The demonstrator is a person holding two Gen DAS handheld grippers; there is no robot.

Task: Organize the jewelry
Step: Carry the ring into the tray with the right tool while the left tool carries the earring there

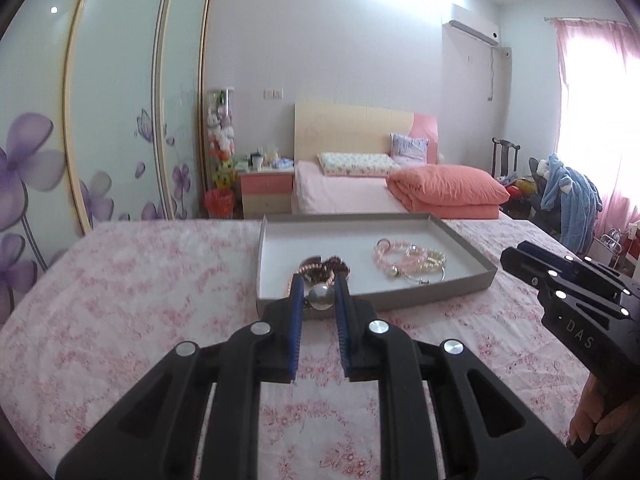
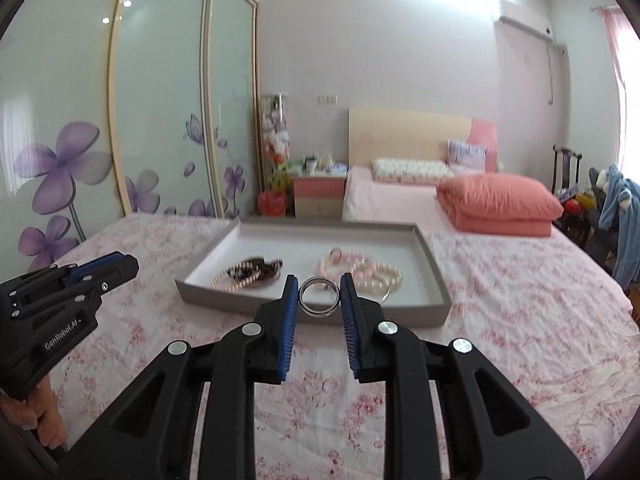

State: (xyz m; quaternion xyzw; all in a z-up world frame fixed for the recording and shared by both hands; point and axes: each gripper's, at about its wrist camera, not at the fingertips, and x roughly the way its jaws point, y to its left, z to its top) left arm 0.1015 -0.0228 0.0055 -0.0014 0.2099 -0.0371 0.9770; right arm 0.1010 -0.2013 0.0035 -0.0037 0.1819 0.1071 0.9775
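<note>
Fingers of the left gripper (image 1: 319, 296) clamp a pearl piece (image 1: 320, 297) above the tray's (image 1: 460, 286) near rim. The right gripper (image 2: 319, 295) pinches a silver ring (image 2: 319, 295) before the tray.

**What sits where**

The tray (image 2: 430, 268) sits on the bed cover (image 2: 520, 300). Inside it, 1 heap of beads (image 2: 256, 270) lies left and 1 heap of bracelets (image 2: 372, 272) lies right. Behind the tray is the folded quilt (image 2: 500, 204).
</note>
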